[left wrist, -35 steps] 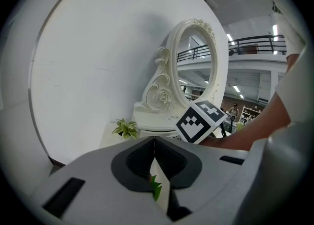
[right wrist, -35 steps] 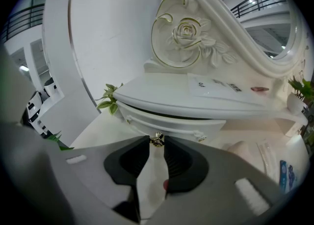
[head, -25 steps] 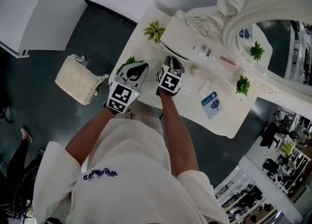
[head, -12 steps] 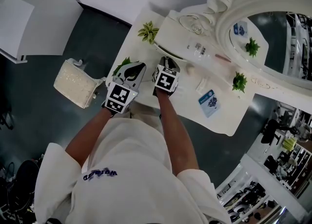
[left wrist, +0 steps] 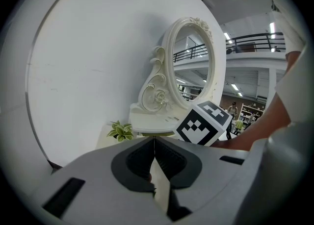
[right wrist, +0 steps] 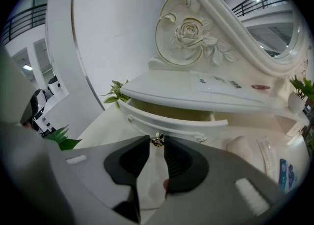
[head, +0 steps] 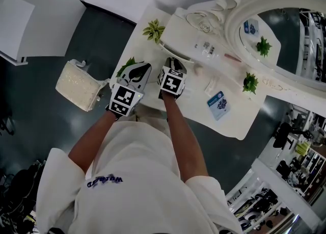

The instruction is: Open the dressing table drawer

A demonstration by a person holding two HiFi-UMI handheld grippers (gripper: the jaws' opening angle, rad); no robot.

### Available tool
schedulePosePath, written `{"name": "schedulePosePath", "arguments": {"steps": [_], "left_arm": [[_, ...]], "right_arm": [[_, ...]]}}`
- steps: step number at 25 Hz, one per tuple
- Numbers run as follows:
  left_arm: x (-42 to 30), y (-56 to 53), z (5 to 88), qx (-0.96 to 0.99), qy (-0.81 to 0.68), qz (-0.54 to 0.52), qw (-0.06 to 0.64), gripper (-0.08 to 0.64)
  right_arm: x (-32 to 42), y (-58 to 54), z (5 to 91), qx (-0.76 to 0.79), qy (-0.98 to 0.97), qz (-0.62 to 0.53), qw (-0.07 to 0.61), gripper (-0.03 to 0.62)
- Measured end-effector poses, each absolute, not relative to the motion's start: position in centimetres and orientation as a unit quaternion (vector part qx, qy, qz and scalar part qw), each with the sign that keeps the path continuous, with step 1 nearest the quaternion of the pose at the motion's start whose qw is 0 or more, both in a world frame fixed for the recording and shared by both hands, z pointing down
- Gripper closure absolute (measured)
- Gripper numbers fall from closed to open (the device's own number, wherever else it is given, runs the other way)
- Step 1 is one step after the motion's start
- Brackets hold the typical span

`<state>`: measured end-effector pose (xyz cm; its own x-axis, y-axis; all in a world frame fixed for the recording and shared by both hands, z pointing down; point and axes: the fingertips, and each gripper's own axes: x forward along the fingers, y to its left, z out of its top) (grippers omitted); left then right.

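Observation:
The white dressing table [head: 232,123] carries a small curved drawer [right wrist: 171,123] under its mirror shelf. The drawer stands pulled out a little, and its pale inside shows above the front. My right gripper [right wrist: 157,142] is shut on the drawer's small metal knob [right wrist: 157,139]; in the head view it [head: 173,66] reaches to the drawer [head: 175,55]. My left gripper [left wrist: 154,144] is shut with nothing between its pads. It hovers over the table's left end [head: 138,71], beside the right one.
An ornate oval mirror [head: 275,34] rises behind the drawer. Small potted plants [head: 153,30] [head: 250,82], a green leaf [head: 127,66] and a blue-and-white packet [head: 219,104] are on the tabletop. A cushioned stool [head: 79,84] stands on the dark floor at left.

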<state>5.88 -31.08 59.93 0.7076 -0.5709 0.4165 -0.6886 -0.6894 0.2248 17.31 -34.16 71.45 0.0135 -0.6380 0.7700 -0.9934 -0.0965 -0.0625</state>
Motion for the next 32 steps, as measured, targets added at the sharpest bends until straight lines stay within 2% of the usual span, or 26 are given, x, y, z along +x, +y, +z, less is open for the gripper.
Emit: {"name": "schedulePosePath", "arguments": {"steps": [32], "left_arm": [[4.5,-28.2,59.8,0.901,-0.362,0.169,0.168,0.549]], "right_arm": [[16.9,-32.2,71.5,0.648,-0.626,0.361,0.238,0.488]]}}
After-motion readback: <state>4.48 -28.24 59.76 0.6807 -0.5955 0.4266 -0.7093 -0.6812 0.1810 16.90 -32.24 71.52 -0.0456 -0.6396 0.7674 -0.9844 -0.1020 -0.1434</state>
